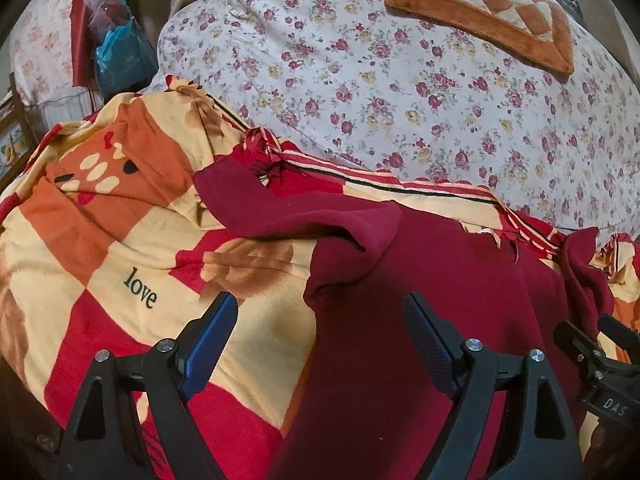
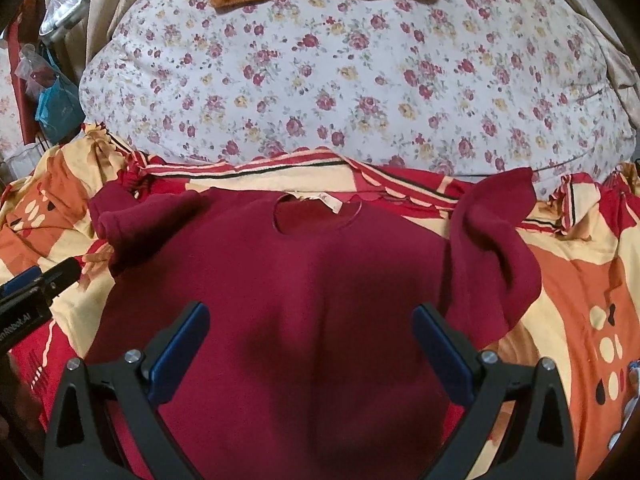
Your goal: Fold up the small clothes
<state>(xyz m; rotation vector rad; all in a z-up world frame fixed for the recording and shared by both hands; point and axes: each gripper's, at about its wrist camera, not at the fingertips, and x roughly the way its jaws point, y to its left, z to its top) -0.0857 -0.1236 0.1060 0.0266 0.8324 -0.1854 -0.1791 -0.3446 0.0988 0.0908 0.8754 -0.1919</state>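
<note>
Left wrist view: your left claw (image 1: pixel 320 312) is spread wide, empty, over the maroon sweater's (image 1: pixel 400 320) left edge on the checkered blanket (image 1: pixel 120 240); floral quilt (image 1: pixel 400 80) and orange mat (image 1: pixel 500 8) lie beyond. Right wrist view: your right claw (image 2: pixel 312 320) is spread above the sweater's chest, both sleeves (image 2: pixel 496 232) crumpled outward, plastic bags (image 2: pixel 56 104) at far left.

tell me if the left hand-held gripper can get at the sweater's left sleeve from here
Probably yes: the left hand-held gripper is open, and the sleeve lies just ahead on the blanket with nothing over it.
</note>
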